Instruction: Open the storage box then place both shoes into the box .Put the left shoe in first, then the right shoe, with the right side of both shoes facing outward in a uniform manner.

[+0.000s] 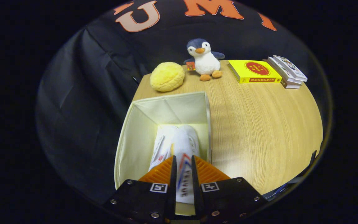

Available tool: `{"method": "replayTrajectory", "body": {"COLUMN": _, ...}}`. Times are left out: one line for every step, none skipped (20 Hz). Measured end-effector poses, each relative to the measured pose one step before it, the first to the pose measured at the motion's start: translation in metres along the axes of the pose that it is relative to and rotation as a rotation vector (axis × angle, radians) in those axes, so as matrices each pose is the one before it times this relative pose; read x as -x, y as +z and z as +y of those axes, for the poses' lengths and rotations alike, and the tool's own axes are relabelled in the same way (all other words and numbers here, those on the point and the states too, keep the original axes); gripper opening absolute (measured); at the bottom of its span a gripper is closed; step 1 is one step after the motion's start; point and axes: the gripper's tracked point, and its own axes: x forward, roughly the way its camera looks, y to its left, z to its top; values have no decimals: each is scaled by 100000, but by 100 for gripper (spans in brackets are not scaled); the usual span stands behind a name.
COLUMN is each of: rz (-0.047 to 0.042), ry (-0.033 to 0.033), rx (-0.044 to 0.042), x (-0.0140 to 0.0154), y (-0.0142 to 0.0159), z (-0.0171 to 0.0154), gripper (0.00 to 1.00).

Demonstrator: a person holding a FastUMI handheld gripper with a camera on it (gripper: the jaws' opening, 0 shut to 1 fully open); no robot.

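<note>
gripper (pixel 183 161): fingers clamped on white shoe (pixel 183 146), held over open storage box (pixel 135 130). second white shoe (pixel 162 146) already inside, just ahead, left of fingers. step, judged: placing right shoe. next: lower beside first, release.

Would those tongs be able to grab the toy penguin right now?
Probably not yet. The tongs are shut on a white shoe over the open box; the penguin stands well beyond on the table, unobstructed.
</note>
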Motion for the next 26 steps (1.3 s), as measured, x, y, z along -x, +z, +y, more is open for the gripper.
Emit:
{"method": "replayTrajectory", "body": {"rz": -2519, "ry": 865, "rx": 510, "x": 583, "y": 884, "z": -263, "gripper": 27}}
{"method": "replayTrajectory", "body": {"rz": -2383, "ry": 857, "rx": 868, "x": 452, "y": 754, "z": -370, "gripper": 29}}
{"method": "replayTrajectory", "body": {"rz": -2631, "ry": 1170, "rx": 917, "x": 415, "y": 760, "z": -340, "gripper": 32}}
{"method": "replayTrajectory", "body": {"rz": -2457, "ry": 962, "rx": 630, "x": 467, "y": 763, "z": -478, "gripper": 36}}
{"method": "replayTrajectory", "body": {"rz": -2679, "ry": 822, "rx": 463, "x": 476, "y": 726, "z": -498, "gripper": 40}}
{"method": "replayTrajectory", "body": {"rz": -2899, "ry": -449, "rx": 699, "x": 525, "y": 842, "z": -740, "gripper": 42}}
{"method": "replayTrajectory", "body": {"rz": -2859, "ry": -456, "rx": 903, "x": 360, "y": 736, "z": -872, "gripper": 49}}
{"method": "replayTrajectory", "body": {"rz": -2349, "ry": -416, "rx": 851, "x": 261, "y": 569, "z": -921, "gripper": 55}}
{"method": "replayTrajectory", "body": {"rz": -2181, "ry": -68, "rx": 654, "x": 433, "y": 490, "z": -691, "gripper": 64}}
{"method": "replayTrajectory", "body": {"rz": -2801, "ry": 308, "rx": 690, "x": 421, "y": 708, "z": -748, "gripper": 69}}
{"method": "replayTrajectory", "body": {"rz": -3323, "ry": 759, "rx": 823, "x": 419, "y": 858, "z": -607, "gripper": 77}}
{"method": "replayTrajectory", "body": {"rz": -4210, "ry": 371, "rx": 1182, "x": 576, "y": 1036, "z": -827, "gripper": 81}}
{"method": "replayTrajectory", "body": {"rz": -3736, "ry": -328, "rx": 1203, "x": 603, "y": 980, "z": -1011, "gripper": 86}}
{"method": "replayTrajectory", "body": {"rz": -3831, "ry": -526, "rx": 1100, "x": 545, "y": 1025, "z": -1030, "gripper": 88}}
{"method": "replayTrajectory", "body": {"rz": -3919, "ry": -332, "rx": 611, "x": 505, "y": 1047, "z": -792, "gripper": 89}}
{"method": "replayTrajectory", "body": {"rz": -3804, "ry": -141, "rx": 713, "x": 453, "y": 1091, "z": -914, "gripper": 90}}
{"method": "replayTrajectory", "body": {"rz": -4102, "ry": -623, "rx": 524, "x": 547, "y": 1147, "z": -989, "gripper": 92}}
{"method": "replayTrajectory", "body": {"rz": -4380, "ry": -263, "rx": 1271, "x": 445, "y": 1255, "z": -969, "gripper": 93}}
{"method": "replayTrajectory", "body": {"rz": -4169, "ry": -1157, "rx": 1257, "x": 431, "y": 1207, "z": -1158, "gripper": 94}}
{"method": "replayTrajectory", "body": {"rz": -3913, "ry": -1194, "rx": 1160, "x": 494, "y": 1171, "z": -1199, "gripper": 95}}
{"method": "replayTrajectory", "body": {"rz": -3386, "ry": -1400, "rx": 470, "x": 398, "y": 993, "z": -1059, "gripper": 95}}
{"method": "replayTrajectory", "body": {"rz": -3163, "ry": -1018, "rx": 220, "x": 351, "y": 873, "z": -1126, "gripper": 95}}
{"method": "replayTrajectory", "body": {"rz": -3514, "ry": -872, "rx": 533, "x": 219, "y": 986, "z": -1023, "gripper": 95}}
{"method": "replayTrajectory", "body": {"rz": -3478, "ry": -818, "rx": 1013, "x": 224, "y": 961, "z": -1072, "gripper": 95}}
{"method": "replayTrajectory", "body": {"rz": -3517, "ry": -1033, "rx": 1184, "x": 169, "y": 882, "z": -1046, "gripper": 96}}
{"method": "replayTrajectory", "body": {"rz": -3616, "ry": -706, "rx": 1598, "x": 261, "y": 851, "z": -997, "gripper": 96}}
